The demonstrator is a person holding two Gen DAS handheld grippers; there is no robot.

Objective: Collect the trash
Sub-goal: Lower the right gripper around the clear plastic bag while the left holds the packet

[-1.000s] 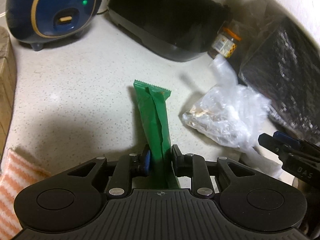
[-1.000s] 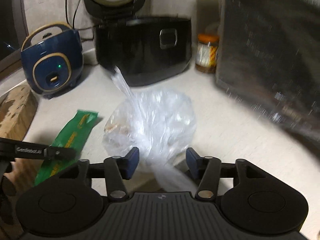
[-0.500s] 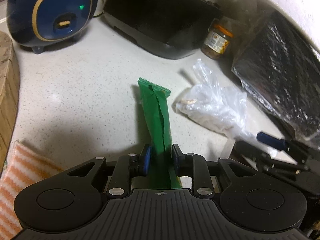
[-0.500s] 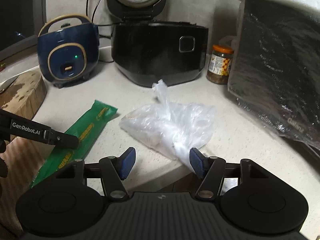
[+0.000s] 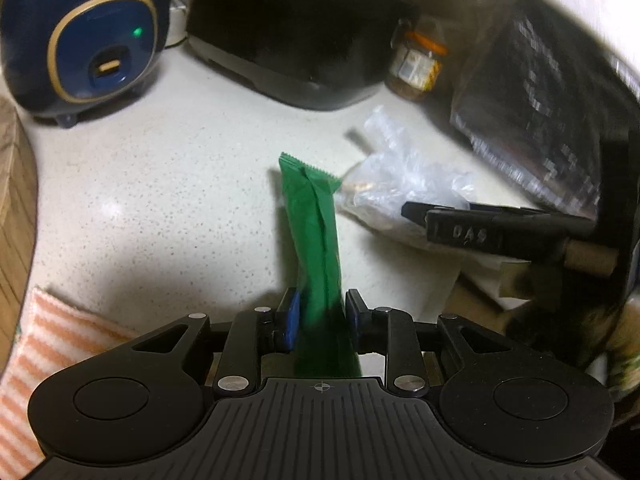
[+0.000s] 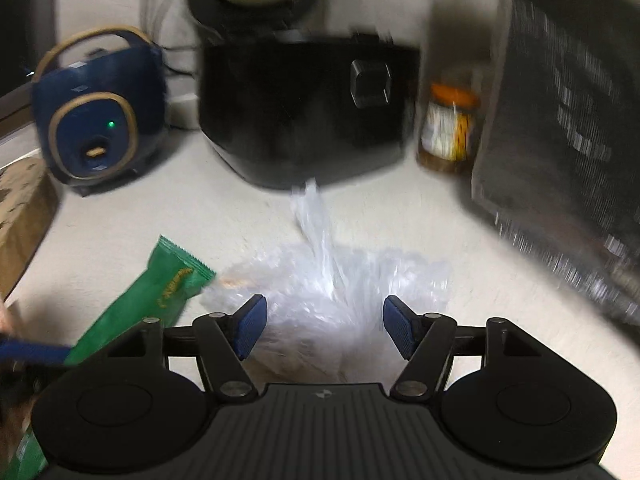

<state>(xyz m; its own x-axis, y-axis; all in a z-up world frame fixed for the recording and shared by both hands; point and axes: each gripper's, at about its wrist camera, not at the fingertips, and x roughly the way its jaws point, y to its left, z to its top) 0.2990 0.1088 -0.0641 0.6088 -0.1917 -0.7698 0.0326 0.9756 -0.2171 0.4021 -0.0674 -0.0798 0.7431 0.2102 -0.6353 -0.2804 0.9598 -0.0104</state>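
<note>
Green wrapper (image 5: 314, 236) is lying on the speckled white counter (image 5: 168, 200), its near end sitting between the left gripper (image 5: 320, 316) jaws, which have just been easing apart; whether the pads are touching it is unclear. The right gripper (image 6: 322, 326) is spreading wide around the crumpled clear plastic bag (image 6: 340, 276), not pressing it. Blur is smearing the far appliances and jar (image 6: 448, 128).
</note>
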